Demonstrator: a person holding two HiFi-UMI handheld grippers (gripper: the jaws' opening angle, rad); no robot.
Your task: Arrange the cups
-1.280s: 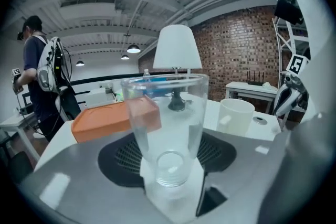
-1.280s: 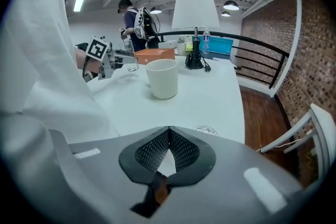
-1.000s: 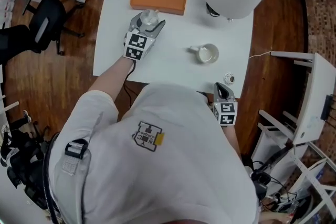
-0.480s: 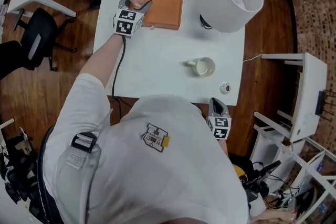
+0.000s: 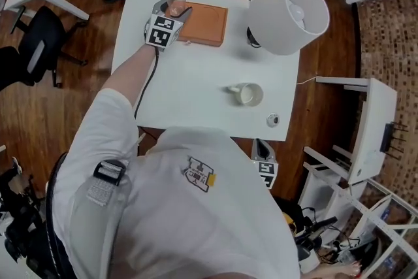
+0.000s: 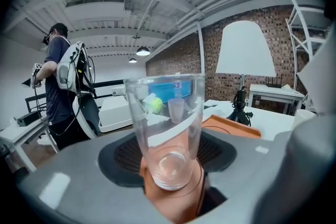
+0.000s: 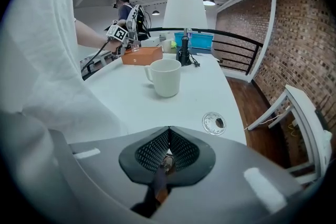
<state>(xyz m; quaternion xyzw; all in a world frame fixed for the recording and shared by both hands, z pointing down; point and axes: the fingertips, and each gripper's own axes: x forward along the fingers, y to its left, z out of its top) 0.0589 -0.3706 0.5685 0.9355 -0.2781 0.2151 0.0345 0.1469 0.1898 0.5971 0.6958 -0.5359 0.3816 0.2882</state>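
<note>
Smooth matt white table (image 5: pixel 189 85) on a glossy wooden floor (image 5: pixel 72 95).
Near the table's far left corner the cup (image 6: pixel 165 128) is clear and shiny, glass or plastic. The white mug (image 5: pixel 247 94) looks glazed, the orange block (image 5: pixel 206 24) matt, the lamp shade (image 5: pixel 287 17) white cloth. The left tool (image 5: pixel 173 8) is matt grey plastic with black meshed pads (image 6: pixel 123 157).

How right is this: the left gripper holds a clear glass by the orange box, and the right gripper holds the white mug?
One part is wrong: the right gripper is shut and empty, with the white mug standing apart on the table, as the right gripper view shows. The rest holds.
</note>
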